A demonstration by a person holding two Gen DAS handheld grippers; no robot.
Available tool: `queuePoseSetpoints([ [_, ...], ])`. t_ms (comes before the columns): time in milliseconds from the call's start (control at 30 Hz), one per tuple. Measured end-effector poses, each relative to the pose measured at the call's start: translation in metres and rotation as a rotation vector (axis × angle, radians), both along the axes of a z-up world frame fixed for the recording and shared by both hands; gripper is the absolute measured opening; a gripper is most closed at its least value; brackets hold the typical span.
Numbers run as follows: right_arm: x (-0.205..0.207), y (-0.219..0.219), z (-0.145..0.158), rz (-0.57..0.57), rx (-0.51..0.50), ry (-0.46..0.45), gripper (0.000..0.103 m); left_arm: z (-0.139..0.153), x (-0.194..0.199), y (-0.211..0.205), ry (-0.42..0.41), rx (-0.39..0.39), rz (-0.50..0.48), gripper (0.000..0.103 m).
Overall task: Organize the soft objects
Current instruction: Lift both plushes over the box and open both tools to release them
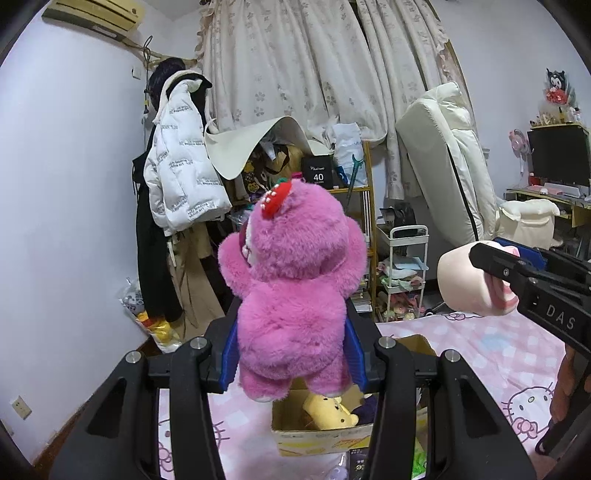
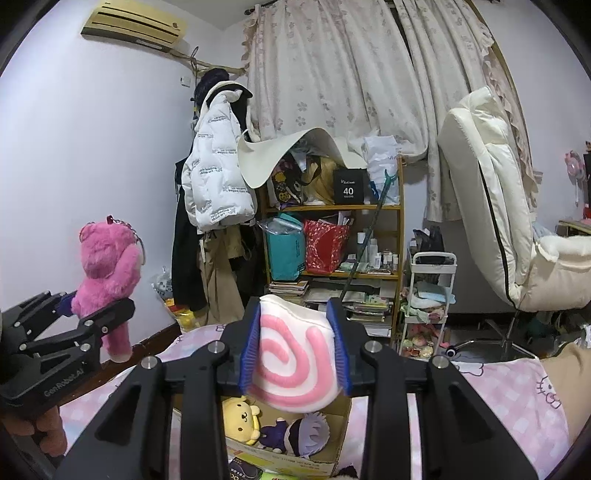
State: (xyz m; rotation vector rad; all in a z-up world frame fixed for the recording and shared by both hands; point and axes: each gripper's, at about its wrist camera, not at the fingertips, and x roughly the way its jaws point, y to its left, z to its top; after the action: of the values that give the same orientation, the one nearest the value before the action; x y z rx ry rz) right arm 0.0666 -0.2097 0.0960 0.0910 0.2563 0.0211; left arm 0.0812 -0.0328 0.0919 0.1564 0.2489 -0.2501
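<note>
Bedroom w/ lilac walls, floral curtains [image 2: 332, 74] and an AC unit [image 2: 135, 24] high on the wall. Below us lies a bed w/ a pink Hello Kitty sheet [image 1: 491, 354]. On the sheet sits an open cardboard box [image 2: 341, 413].

Left gripper [image 1: 291, 350]: clamped on a pink plush bear [image 1: 295, 280], blue pads [image 1: 229, 354] pressing both sides of its lower body. Bear is upright, back toward the left wrist cam, a red strawberry [image 1: 275, 197] on its head. It hangs above the box, legs just over the near rim. From the right wrist cam we see the same bear held off to the left, well apart from the right gripper.

Right gripper [image 2: 295, 350]: clamped on a white plush cushion w/ pink spiral [image 2: 291, 365], one blue pad on each side. Cushion sits directly above the box opening.

Box contents, per right wrist cam: yellow plush dog [image 2: 242, 417] at left, a dark purple plush [image 2: 275, 435] at centre, a round plush w/ pale hair [image 2: 308, 432] at right. All three touch one another.

Background: wooden shelf unit [image 2: 400, 229] crowded w/ bags and books, white puffer jacket [image 2: 218, 173] hanging beside it, white trolley [image 2: 430, 291] to the right, cream recliner chair [image 2: 491, 192] further right.
</note>
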Motion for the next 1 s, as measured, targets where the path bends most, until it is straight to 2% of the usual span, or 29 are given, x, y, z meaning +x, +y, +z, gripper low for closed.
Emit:
queuePoseSetpoints([
  [400,0.035,-0.007,-0.038,0.031,0.034,0.048,0.037,-0.053,0.044,-0.012,0.102,0.031,-0.028,0.047],
  [700,0.066,-0.013,-0.075,0.075,0.076,0.156,0.040,-0.094,0.078,-0.017,0.238,0.076,-0.013,0.047],
  [800,0.073,-0.014,-0.087,0.080,0.074,0.193,0.041,-0.103,0.080,-0.015,0.235,0.078,0.015,0.047],
  [933,0.081,-0.013,-0.101,0.096,0.073,0.243,0.043,-0.113,0.088,-0.012,0.293,0.055,0.017,0.047],
  [1000,0.084,-0.012,-0.107,0.100,0.072,0.263,0.046,-0.117,0.090,-0.013,0.301,0.076,0.017,0.048],
])
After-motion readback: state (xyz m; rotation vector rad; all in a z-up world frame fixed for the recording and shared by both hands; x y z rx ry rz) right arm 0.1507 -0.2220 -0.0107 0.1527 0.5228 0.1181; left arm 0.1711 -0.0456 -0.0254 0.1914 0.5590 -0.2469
